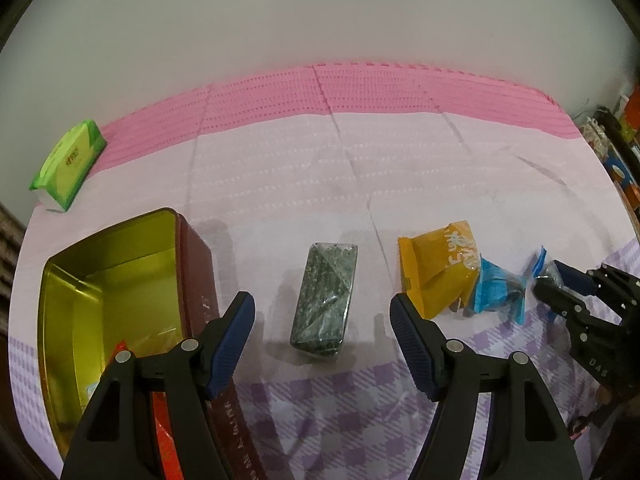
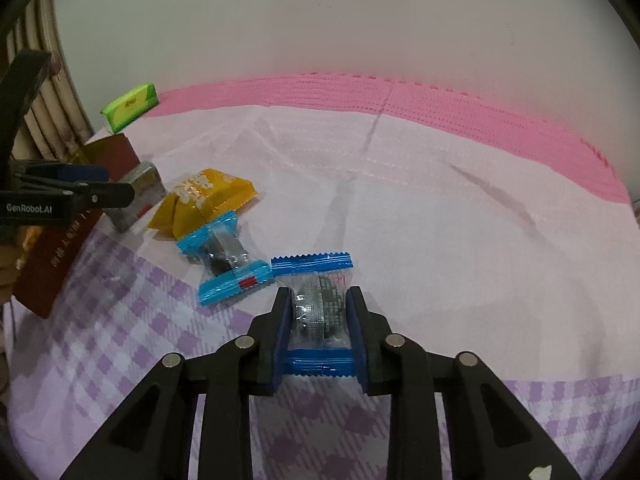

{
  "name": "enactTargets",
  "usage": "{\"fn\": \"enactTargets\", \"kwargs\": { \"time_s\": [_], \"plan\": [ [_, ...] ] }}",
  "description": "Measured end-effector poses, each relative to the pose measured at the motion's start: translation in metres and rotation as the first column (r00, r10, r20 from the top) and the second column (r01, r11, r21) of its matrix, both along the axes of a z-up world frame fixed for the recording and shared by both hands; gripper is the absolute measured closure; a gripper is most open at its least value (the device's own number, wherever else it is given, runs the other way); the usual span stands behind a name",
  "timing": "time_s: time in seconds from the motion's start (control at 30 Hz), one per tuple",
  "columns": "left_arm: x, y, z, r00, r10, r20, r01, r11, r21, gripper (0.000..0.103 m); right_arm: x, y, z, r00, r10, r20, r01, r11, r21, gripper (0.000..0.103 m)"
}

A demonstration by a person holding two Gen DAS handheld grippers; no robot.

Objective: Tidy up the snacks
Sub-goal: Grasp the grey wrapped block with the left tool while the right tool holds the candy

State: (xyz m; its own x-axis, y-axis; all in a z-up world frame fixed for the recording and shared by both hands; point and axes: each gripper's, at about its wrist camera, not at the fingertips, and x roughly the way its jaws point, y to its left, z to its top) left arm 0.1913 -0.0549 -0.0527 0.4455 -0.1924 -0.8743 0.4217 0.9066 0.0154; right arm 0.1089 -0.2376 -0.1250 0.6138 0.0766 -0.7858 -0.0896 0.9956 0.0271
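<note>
Nearest in the right wrist view, the right gripper [image 2: 318,322] has its two blue pads clamped on a blue-ended clear snack packet [image 2: 316,312], which lies lengthwise between them over the purple-checked cloth [image 2: 120,360]. Just beyond and to its left rests a second blue-wrapped packet [image 2: 226,264], its far end touching an orange snack bag [image 2: 202,204]. In the left wrist view, the left gripper [image 1: 322,322] hangs with fingers spread wide and nothing between them, above a grey-green speckled block [image 1: 326,300] lying alone on the cloth. Close to the left finger stands an open tin [image 1: 196,280], red outside and gold inside, with a red-orange wrapper [image 1: 120,350] visible at its near end. Farthest away, a green tissue pack [image 1: 70,162] sits near the pink mat [image 1: 360,88] along the wall.
</note>
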Motion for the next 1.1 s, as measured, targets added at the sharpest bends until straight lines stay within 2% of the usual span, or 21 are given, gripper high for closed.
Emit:
{"fn": "enactTargets", "kwargs": {
  "time_s": [0.23,0.37,0.6,0.7,0.87,1.1],
  "plan": [
    [0.007,0.002,-0.005,1.000,0.009,-0.013,-0.009,1.000,0.000,0.032,0.014,-0.005,-0.002,0.994,-0.110,0.024,0.111,0.993,-0.032,0.078],
    [0.011,0.002,-0.007,0.999,0.020,-0.027,-0.020,1.000,-0.008,0.035,0.020,-0.006,-0.003,0.993,-0.116,0.024,0.117,0.993,-0.025,0.078],
    [0.021,-0.001,-0.016,0.997,0.039,-0.068,-0.041,0.999,-0.026,0.053,0.022,-0.005,-0.002,0.993,-0.116,0.026,0.116,0.993,-0.019,0.078],
    [0.022,-0.001,-0.017,0.997,0.049,-0.059,-0.049,0.999,-0.009,0.058,0.023,0.000,-0.003,0.993,-0.116,0.028,0.117,0.993,-0.017,0.078],
    [0.021,-0.002,-0.021,0.996,0.041,-0.082,-0.043,0.999,-0.019,0.075,0.021,-0.006,-0.002,0.993,-0.116,0.029,0.116,0.993,-0.015,0.078],
    [0.008,0.001,-0.019,0.996,0.039,-0.078,-0.039,0.999,0.001,0.076,0.021,-0.004,-0.003,0.993,-0.116,0.031,0.116,0.993,-0.016,0.078]
  ]
}}
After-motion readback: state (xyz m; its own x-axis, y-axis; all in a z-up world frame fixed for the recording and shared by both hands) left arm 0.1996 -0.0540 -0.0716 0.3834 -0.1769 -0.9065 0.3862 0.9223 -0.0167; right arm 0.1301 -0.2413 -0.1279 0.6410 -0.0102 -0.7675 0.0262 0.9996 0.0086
